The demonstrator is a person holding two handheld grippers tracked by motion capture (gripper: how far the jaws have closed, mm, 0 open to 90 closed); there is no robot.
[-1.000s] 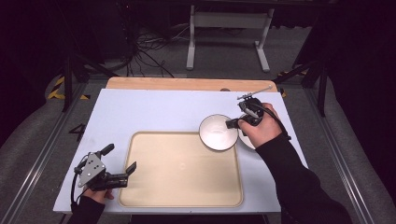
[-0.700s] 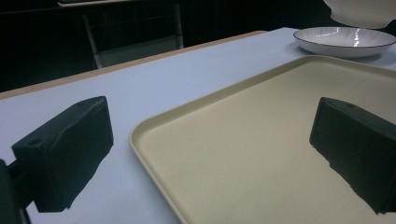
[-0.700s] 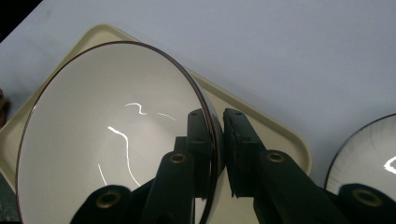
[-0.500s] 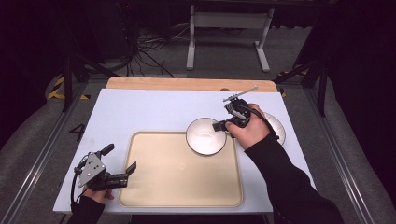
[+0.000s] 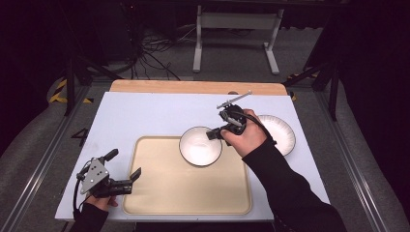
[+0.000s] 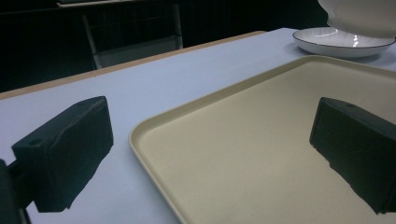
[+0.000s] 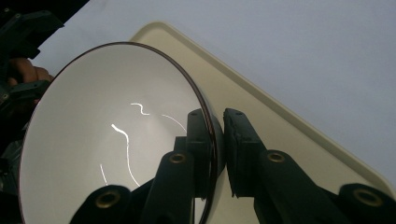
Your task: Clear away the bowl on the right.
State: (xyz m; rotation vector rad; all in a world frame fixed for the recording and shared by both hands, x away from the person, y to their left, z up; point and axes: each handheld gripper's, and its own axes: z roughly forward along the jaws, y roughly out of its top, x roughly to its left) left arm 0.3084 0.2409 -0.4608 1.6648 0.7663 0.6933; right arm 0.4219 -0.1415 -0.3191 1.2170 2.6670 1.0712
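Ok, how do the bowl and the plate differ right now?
The bowl is deep and steep-walled; the plate is shallow with a ribbed rim. The bowl is pinched at its rim by the right gripper and held over the tray's far edge; the plate lies flat on the table, right of the tray, with no gripper on it. Both are white with a thin dark rim edge.

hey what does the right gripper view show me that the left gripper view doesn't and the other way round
Right gripper view: the right gripper with its jaws pinched on the rim of the white bowl, and the bowl's glossy inside.

Left gripper view: the left gripper with jaws wide apart and nothing between them, and a white plate resting on the table beyond the tray.

Both: the beige tray, the pale blue table, and the bowl, seen from the left gripper view as its underside.
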